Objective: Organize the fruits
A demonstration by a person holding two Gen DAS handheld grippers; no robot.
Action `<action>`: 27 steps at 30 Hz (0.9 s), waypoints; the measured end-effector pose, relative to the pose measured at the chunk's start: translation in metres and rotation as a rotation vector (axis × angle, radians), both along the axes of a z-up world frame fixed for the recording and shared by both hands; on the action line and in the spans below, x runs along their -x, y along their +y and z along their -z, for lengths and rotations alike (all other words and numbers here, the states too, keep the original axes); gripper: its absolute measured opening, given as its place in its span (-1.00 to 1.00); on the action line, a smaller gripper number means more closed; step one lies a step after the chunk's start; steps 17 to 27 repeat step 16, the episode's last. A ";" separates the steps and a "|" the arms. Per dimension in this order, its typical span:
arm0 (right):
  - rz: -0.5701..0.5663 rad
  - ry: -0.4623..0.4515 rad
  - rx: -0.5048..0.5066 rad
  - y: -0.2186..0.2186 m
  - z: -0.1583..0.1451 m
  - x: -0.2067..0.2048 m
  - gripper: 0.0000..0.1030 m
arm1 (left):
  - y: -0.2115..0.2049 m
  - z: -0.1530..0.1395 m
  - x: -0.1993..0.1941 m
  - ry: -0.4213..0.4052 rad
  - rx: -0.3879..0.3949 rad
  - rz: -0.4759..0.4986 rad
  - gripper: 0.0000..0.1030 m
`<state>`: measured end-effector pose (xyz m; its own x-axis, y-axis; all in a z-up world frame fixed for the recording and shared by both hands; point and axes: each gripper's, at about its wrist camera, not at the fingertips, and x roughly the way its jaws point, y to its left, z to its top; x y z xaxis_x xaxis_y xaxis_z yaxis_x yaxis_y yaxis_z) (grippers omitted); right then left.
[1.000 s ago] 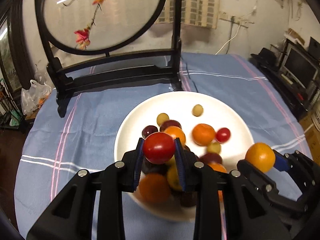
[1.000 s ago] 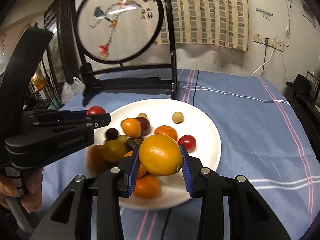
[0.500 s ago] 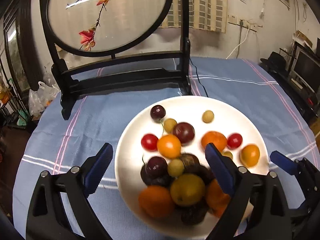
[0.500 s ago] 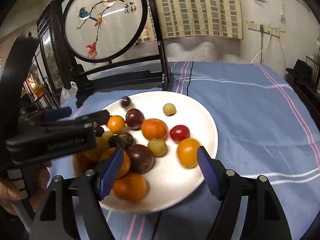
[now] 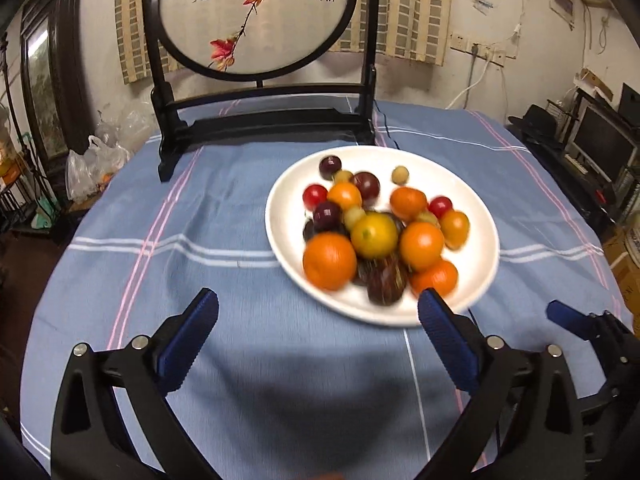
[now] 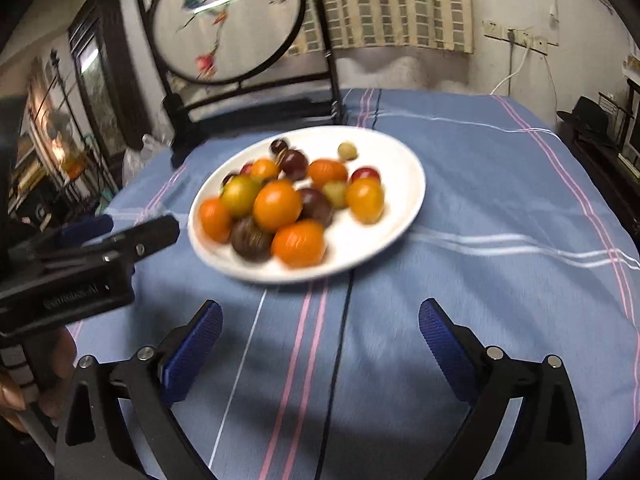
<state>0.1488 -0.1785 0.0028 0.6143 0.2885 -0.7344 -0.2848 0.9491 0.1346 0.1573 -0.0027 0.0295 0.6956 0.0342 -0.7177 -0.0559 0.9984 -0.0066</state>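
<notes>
Left gripper [image 5: 318, 336]: jaws opening, already spread wide, nothing between the blue pads; it hangs over bare cloth on the near side of the plate.
Right gripper [image 6: 320, 336]: jaws likewise opening and spread wide, empty, also short of the plate's near rim.
Fruits: all in sight lie on the white plate [image 5: 486, 264], bunched toward its near half, with oranges [image 5: 330, 260], a yellow-green citrus [image 5: 374, 236], dark plums [image 5: 386, 280], red cherry tomatoes [image 5: 315, 195] and one small pale fruit [image 5: 400, 175] apart at the far side.
Progress: judging by the cloth, which shows no loose fruit, gathering looks finished or nearly so; whether any sorting by kind is wanted I cannot tell, and the heap is mixed.
Left to do: probably nothing but drawing clear, unless fruit lies out of frame.
Table: round, under a blue striped tablecloth [image 5: 192, 216].
Behind the plate: an embroidered round screen [image 5: 256, 16] in a black stand, close to the far rim; a dark cable runs under the plate.
In the way: little; the stand limits any reach from the far side, and the piled fruit could roll if nudged.
</notes>
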 end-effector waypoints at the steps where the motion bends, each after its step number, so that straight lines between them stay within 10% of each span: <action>1: -0.008 -0.001 0.011 0.003 0.000 0.005 0.93 | 0.000 0.000 0.006 0.000 0.000 0.000 0.90; 27: 0.011 0.115 0.118 0.014 0.036 0.037 0.93 | 0.022 0.053 0.036 0.145 -0.013 -0.025 0.90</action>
